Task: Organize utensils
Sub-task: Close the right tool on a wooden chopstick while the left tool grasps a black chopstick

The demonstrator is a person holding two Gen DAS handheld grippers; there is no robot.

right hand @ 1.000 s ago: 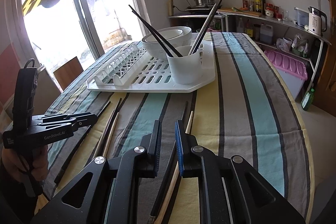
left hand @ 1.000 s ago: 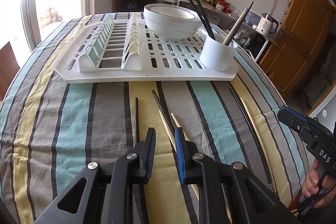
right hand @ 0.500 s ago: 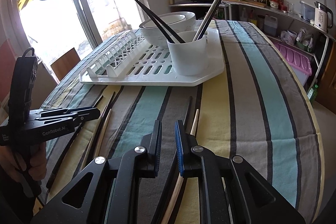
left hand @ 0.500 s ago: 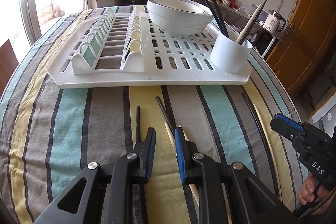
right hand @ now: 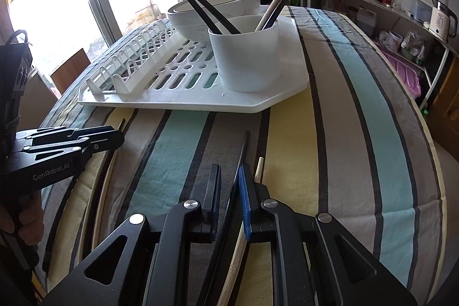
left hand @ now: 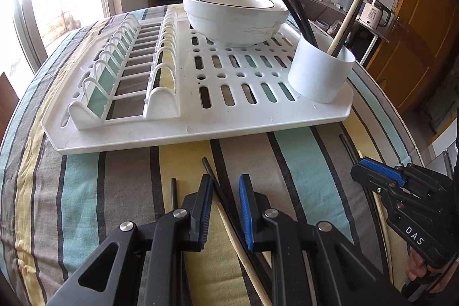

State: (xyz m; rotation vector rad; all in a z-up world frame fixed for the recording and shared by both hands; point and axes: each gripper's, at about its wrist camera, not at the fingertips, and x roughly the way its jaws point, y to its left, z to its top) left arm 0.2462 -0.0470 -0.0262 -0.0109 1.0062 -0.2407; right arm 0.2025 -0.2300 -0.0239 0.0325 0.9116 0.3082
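Two readable marks: "GenRobot.AI" on left gripper (right hand: 57,159), "DAS" on right gripper (left hand: 401,191), both jaws narrowly parted.

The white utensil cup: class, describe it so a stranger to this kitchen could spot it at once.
Find the white slotted plastic drying rack on the striped tablecloth. On its near corner, beside the stacked white ceramic bowls, stands the white cylindrical utensil cup. Unlike the wide, low bowls, it is tall and straight-sided, with black and pale chopsticks leaning out.

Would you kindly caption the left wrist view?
Left gripper, jaws open, over loose chopsticks before the dish rack and utensil cup.
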